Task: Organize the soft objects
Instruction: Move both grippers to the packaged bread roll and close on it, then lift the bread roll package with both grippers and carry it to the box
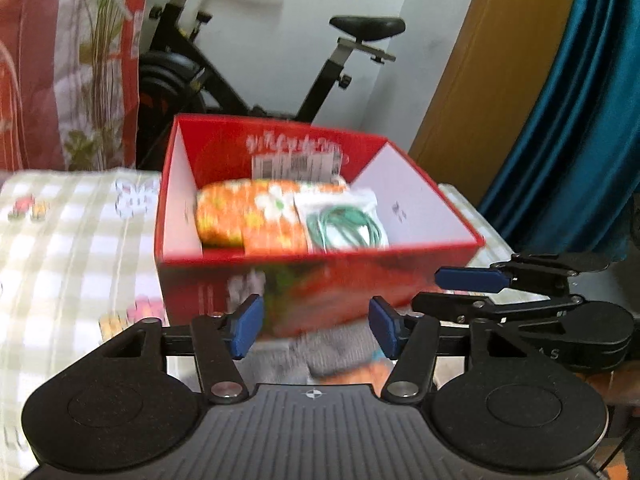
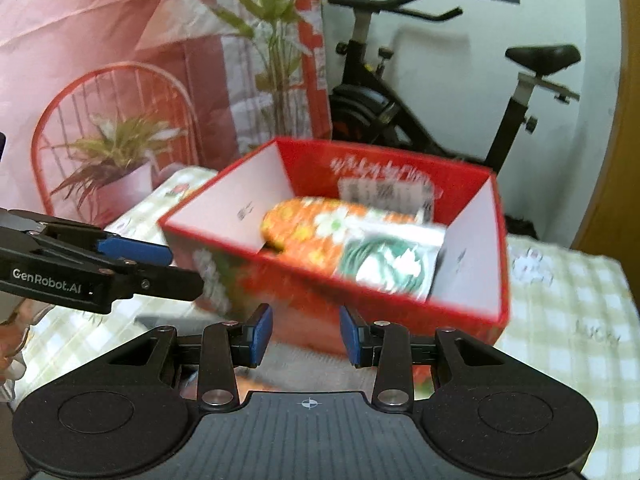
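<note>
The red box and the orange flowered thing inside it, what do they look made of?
Red box: probably printed cardboard, with thin flat walls, white inside, slightly glossy. Orange flowered item: likely soft printed fabric, rounded and puffy; blur leaves it uncertain.

box: red box (image 2: 400, 304) with white inner walls, sitting on the checked cloth (image 2: 568, 320)
inside: orange floral pouch (image 2: 304, 232) – a packet of green cable (image 2: 384, 264) lies against it
right hand-held gripper (image 2: 306, 334): blue pads apart, nothing between them
left hand-held gripper (image 2: 132, 256): pokes in from the left – near the box
behind: exercise bike (image 2: 400, 96)
</note>
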